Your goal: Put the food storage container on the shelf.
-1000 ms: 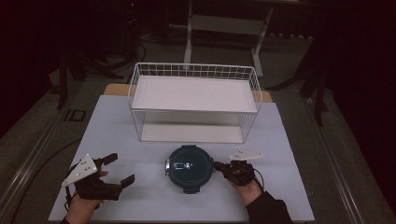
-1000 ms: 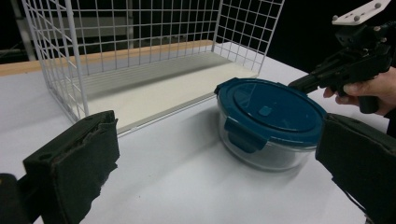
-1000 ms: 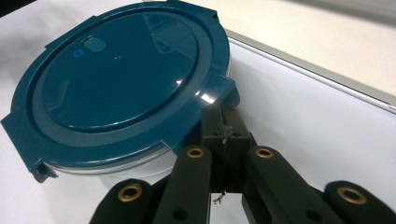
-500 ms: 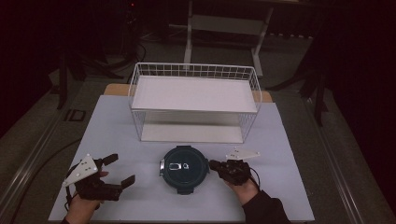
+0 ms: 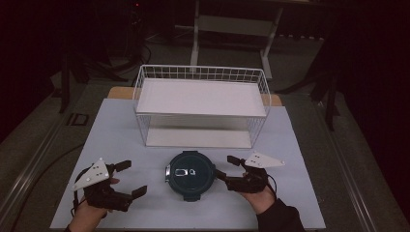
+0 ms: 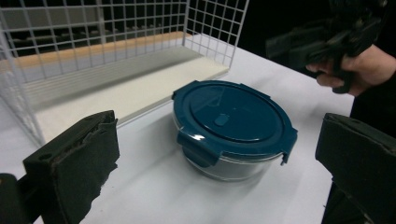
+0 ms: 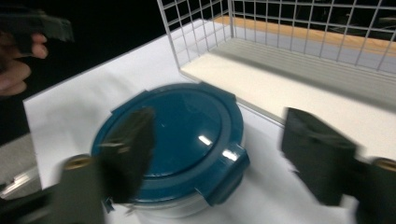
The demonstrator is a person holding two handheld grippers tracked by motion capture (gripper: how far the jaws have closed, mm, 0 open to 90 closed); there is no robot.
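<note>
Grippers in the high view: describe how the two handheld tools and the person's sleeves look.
The left gripper and right gripper are matte black two-jaw tools, each topped by a pale grey three-cornered plate. The left gripper view shows flat, rough-edged black pads. A thin black cable loops beside each hand. A dark sleeve covers the right forearm; the left wrist's clothing cannot be made out.

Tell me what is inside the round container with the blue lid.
The container is closed: its blue lid is clipped on and covers the inside from above. Through the clear wall below the lid, nothing can be made out; whether it is empty cannot be told.
</note>
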